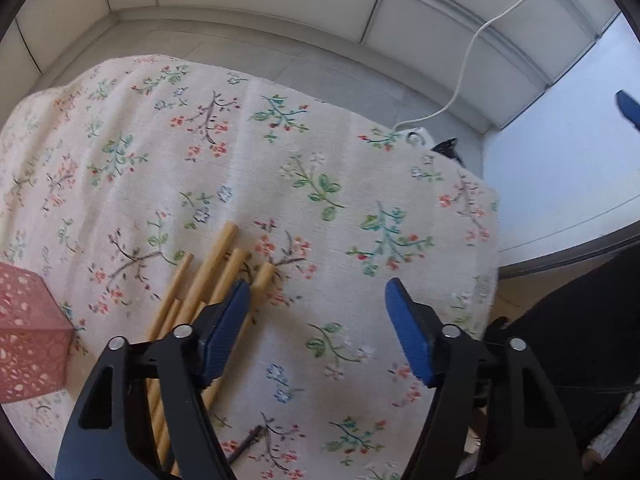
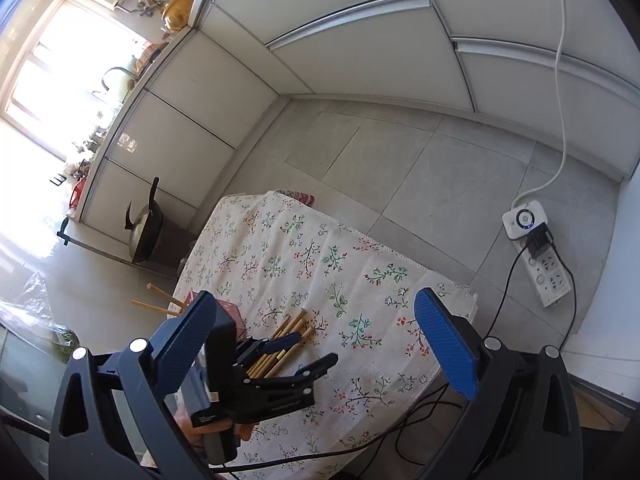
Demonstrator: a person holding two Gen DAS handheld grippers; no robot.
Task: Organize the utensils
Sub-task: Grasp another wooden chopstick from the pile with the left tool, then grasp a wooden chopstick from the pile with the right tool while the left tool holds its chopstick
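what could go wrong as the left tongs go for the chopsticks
1. The left tongs are open and off-centre: one pad sits over the chopsticks, the other over bare cloth, so closing may catch one stick or none.
2. The sticks lie fanned and loose, so a partial pinch could scatter them.
3. The pink basket sits close beside the sticks and could get bumped.

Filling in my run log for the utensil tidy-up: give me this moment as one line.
left gripper: open over chopsticks, none gripped | right gripper: open, empty | pink basket: beside chopsticks | floral tablecloth
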